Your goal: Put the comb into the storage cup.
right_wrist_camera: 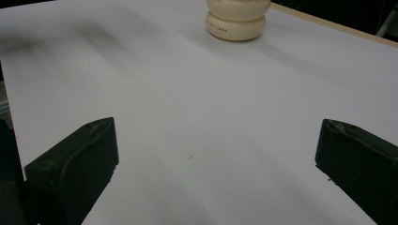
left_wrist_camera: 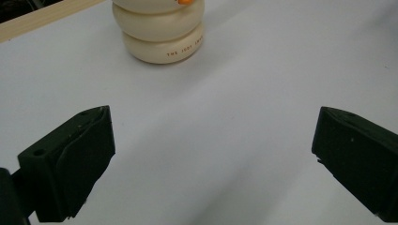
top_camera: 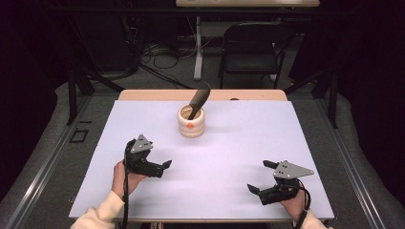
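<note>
1. On the white sheet-covered table (top_camera: 239, 143), towards its far edge and near the middle, we see a cream ribbed ceramic pot (top_camera: 191, 122) with a small orange mark on its front; it stands upright.
2. We see a dark long-handled utensil (top_camera: 197, 101) standing in the pot, its handle leaning up and to the right over the rim. What kind of utensil it is we cannot tell.
3. We find the left gripper (top_camera: 157, 168) at the near left of the table, held in a hand (top_camera: 125, 179) that comes out of a cream sleeve (top_camera: 98, 217). In the left gripper view its two black jaws stand wide apart with bare table between them, and the pot (left_wrist_camera: 159, 33) sits ahead and a little left of the gap, with small lettering on its lowest ring.
4. We find the right gripper (top_camera: 261, 176) at the near right, well apart from the left one. Its jaws are likewise spread wide and hold nothing; in the right gripper view the pot (right_wrist_camera: 238, 18) stands far off at the top.
5. We note that neither gripper touches the pot; the left one is the nearer of the two.
6. Beyond the table we see a black folding chair (top_camera: 250, 50) and loose cables (top_camera: 162, 52) on the floor.
</note>
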